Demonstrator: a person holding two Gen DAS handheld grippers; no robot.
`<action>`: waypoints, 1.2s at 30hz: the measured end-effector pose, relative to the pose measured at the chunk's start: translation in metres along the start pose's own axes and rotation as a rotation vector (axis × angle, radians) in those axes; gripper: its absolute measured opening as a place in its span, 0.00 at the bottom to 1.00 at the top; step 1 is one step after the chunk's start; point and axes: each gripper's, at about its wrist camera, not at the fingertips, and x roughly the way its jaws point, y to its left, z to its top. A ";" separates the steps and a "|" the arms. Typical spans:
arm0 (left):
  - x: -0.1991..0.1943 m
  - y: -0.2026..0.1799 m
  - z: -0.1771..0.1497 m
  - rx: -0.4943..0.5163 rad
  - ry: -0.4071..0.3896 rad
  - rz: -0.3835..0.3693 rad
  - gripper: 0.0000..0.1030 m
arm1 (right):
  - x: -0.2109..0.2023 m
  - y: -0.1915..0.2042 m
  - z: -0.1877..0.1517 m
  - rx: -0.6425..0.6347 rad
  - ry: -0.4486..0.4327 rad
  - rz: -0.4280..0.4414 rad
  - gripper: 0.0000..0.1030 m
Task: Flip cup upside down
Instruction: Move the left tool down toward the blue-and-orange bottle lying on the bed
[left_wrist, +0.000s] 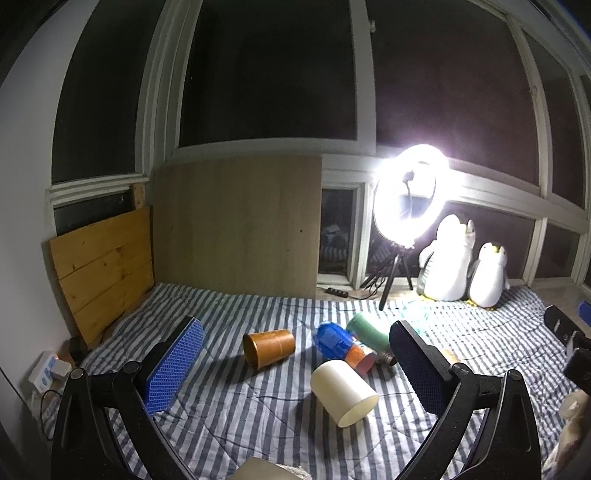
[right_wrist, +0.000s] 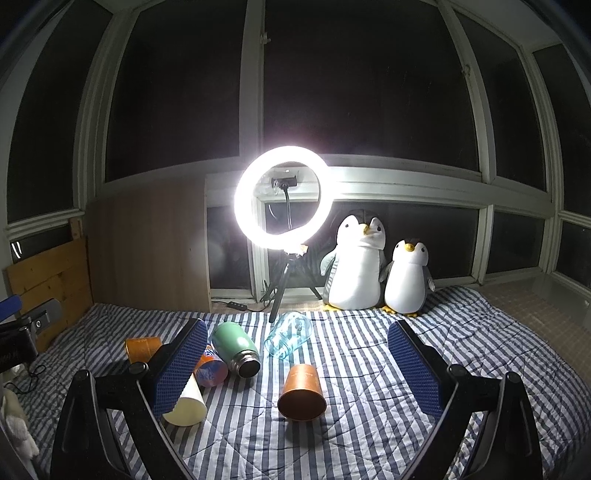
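Looking along the left gripper (left_wrist: 295, 363), its jaws stand wide with nothing between them, above a striped quilt (left_wrist: 236, 417). A cream cup (left_wrist: 343, 392) lies on its side near the middle, an orange cup (left_wrist: 269, 348) on its side to its left, a blue bottle (left_wrist: 338, 343) and a green flask (left_wrist: 369, 334) behind. From the right wrist, the right gripper (right_wrist: 297, 363) is equally wide and empty; a copper cup (right_wrist: 302, 393) lies on its side between its fingers, mouth toward the camera, with a clear jar (right_wrist: 289, 339) beyond, and a ring light (right_wrist: 284, 199) beside 2 plush penguins (right_wrist: 373, 266).
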 end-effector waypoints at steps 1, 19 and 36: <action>0.005 0.002 0.000 0.002 0.010 0.003 0.99 | 0.003 0.000 0.001 -0.001 0.008 0.000 0.94; 0.136 -0.012 0.009 0.012 0.293 -0.038 0.99 | 0.050 -0.015 0.005 0.009 0.140 -0.024 0.94; 0.311 -0.022 -0.012 -0.235 0.759 -0.135 0.97 | 0.062 -0.052 0.005 0.021 0.198 -0.066 0.94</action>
